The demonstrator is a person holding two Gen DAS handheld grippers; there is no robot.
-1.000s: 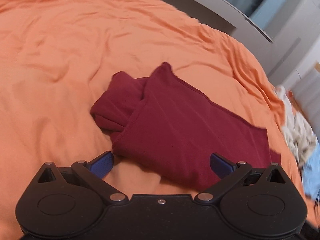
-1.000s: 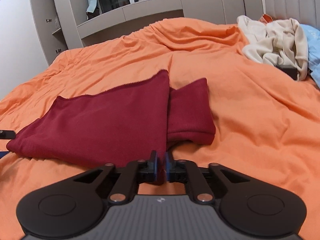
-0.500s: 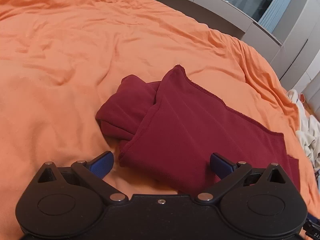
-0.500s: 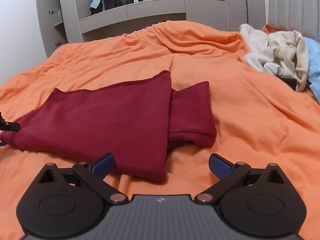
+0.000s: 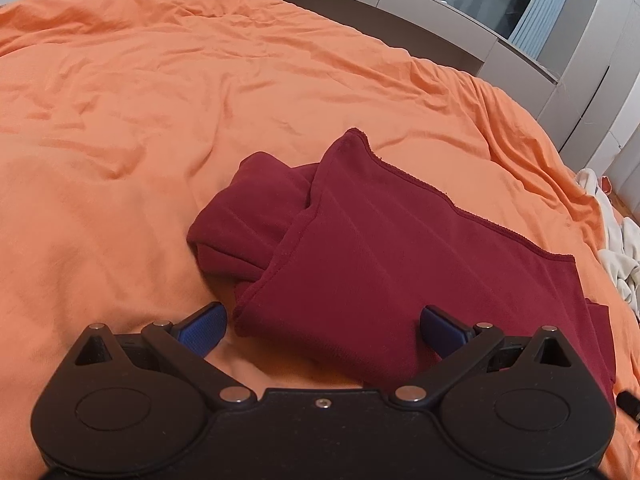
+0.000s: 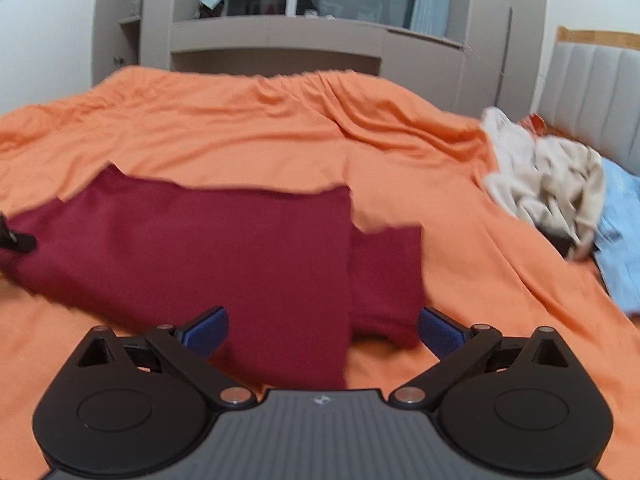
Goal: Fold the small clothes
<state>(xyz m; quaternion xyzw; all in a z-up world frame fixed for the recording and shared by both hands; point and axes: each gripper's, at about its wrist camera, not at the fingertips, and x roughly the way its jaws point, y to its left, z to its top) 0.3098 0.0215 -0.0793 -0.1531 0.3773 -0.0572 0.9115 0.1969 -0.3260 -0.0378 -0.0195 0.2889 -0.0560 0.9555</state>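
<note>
A dark red garment [image 5: 380, 248] lies folded on the orange bed cover [image 5: 160, 120], one sleeve sticking out past the folded body. My left gripper [image 5: 322, 326] hovers open just above its near edge, blue pads apart, gripping nothing. In the right wrist view the same red garment [image 6: 224, 252] spreads across the middle, its sleeve [image 6: 386, 276] to the right. My right gripper [image 6: 322, 328] is open wide over the garment's near corner, with cloth below the gap but not pinched. A black tip of the left gripper shows at the left edge of that view.
A heap of cream clothes [image 6: 548, 176] and a light blue cloth [image 6: 620, 240] lie at the bed's right side by a padded headboard [image 6: 592, 92]. Grey wardrobe shelves [image 6: 280, 40] stand beyond the bed's far edge. Orange cover stretches wide to the left.
My right gripper went from shut to wide open, letting go of the garment's edge, then drew back, rose a little and rolled. The left gripper stayed open and barely shifted.
</note>
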